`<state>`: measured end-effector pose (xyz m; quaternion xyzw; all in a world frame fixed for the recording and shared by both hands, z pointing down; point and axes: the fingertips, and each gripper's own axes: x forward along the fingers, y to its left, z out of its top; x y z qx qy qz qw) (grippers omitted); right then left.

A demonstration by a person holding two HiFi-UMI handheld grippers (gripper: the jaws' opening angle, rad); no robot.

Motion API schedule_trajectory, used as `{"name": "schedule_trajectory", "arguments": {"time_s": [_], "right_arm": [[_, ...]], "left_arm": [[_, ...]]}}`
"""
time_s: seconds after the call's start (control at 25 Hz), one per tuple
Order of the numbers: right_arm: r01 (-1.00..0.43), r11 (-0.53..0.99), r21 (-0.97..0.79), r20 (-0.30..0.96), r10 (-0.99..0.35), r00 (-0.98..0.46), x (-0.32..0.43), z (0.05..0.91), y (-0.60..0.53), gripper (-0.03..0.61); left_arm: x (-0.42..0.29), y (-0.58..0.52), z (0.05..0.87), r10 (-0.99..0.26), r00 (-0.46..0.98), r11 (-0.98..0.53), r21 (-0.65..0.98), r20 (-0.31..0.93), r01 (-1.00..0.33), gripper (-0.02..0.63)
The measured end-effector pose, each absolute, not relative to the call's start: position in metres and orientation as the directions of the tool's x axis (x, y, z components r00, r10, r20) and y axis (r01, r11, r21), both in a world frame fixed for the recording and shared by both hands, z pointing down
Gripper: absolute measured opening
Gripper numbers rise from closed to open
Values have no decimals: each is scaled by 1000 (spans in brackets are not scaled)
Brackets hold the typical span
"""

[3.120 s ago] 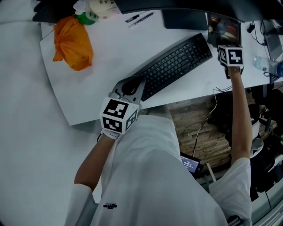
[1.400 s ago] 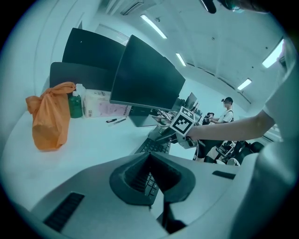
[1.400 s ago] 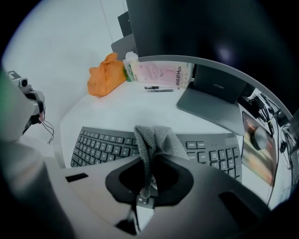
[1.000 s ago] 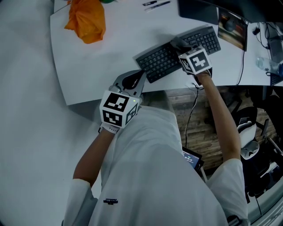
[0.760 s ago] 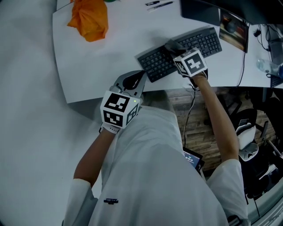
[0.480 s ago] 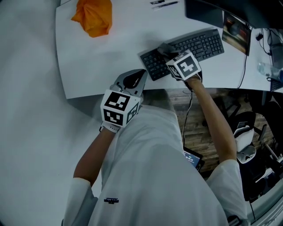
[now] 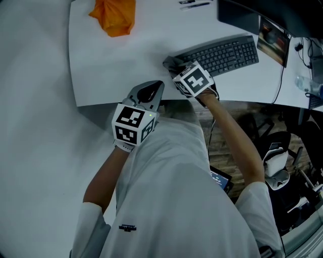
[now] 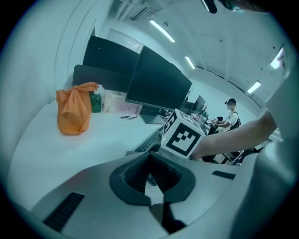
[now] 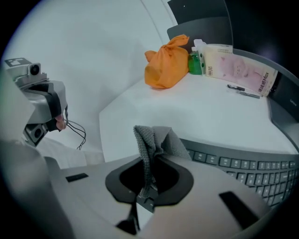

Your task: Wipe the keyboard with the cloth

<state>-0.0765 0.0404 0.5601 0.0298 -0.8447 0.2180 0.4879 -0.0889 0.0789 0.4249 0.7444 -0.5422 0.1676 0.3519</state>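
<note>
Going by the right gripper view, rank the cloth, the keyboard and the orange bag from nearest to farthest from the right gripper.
1. Cloth: pinched between the jaws of the right gripper.
2. Keyboard: just ahead, low on the right, beside the cloth.
3. Orange bag: far back, upper middle of the view.

Orange bag (image 7: 115,16), pens (image 7: 194,3), monitor (image 8: 156,84).
</note>
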Motion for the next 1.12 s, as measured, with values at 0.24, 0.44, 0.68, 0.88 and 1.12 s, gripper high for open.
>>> {"name": "schedule_trajectory", "arguments": {"time_s": [0.24,0.44,0.68,0.88,1.12], "right_arm": [[-192,870,-454,769,274,-578,-103,556,73,25],[-206,830,-518,711,284,-644,-116,549,70,25],[-358,805,-474,742,147,-654,-102,554,14,26],[-434,790,-434,762,64,-644,-83,555,-19,26],[-515,765,-386,784,-22,-620,-53,557,-56,26]], "left_arm": [[-96,84,423,-704,336,-142,340,625,-930,18],[-99,86,424,-708,329,-132,340,625,-931,18],[-99,84,422,-708,327,-129,341,626,-931,18],[-96,79,424,-703,337,-140,343,626,-929,18],[-88,67,424,-694,357,-166,344,625,-924,18]]}}
